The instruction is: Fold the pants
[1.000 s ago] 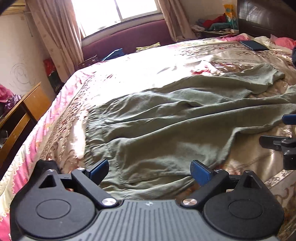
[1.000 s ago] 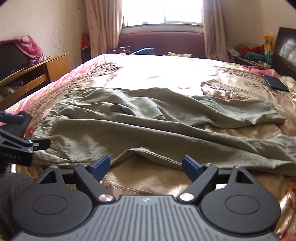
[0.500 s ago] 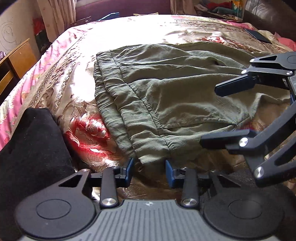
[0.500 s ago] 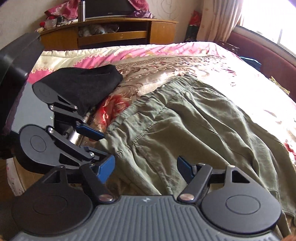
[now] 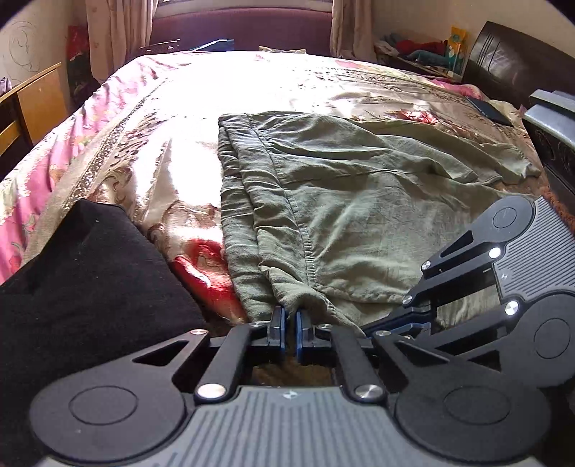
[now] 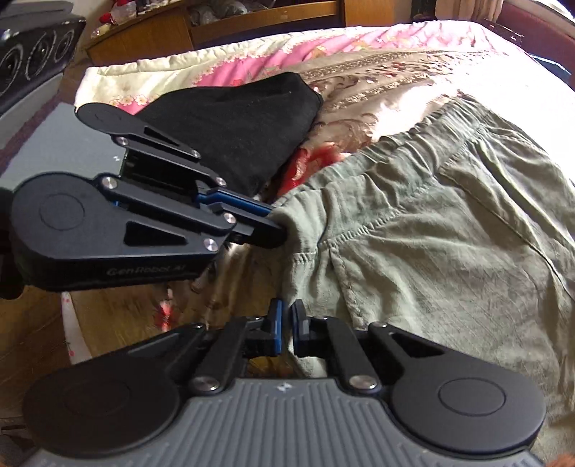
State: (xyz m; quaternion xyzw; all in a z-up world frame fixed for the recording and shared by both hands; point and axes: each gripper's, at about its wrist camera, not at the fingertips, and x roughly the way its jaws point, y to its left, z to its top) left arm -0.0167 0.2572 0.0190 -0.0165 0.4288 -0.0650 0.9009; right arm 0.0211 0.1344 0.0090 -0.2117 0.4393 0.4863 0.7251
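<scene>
Olive green pants (image 5: 359,201) lie spread on the bed, waistband (image 5: 244,186) toward the left. In the left wrist view my left gripper (image 5: 290,325) is closing its jaws on the near corner of the waistband, and cloth is pinched between the blue pads. In the right wrist view that left gripper (image 6: 282,230) bites the same corner from the left. My right gripper (image 6: 287,323) is closing its jaws on the near edge of the pants (image 6: 449,233), a little further along, with cloth at its pads. The right gripper (image 5: 370,323) sits close beside the left one.
A black folded garment (image 5: 82,280) lies on the near left corner of the floral bedspread (image 5: 151,151). There is a dark flat item (image 5: 488,107) at the far right of the bed and a dark headboard (image 5: 517,68) behind it. A wooden cabinet (image 6: 258,21) and a speaker (image 6: 36,54) stand beside the bed.
Both grippers moved left to the waistband end of the pants and went from wide open to pinched on the cloth. The right gripper turned to look across the waistband.
</scene>
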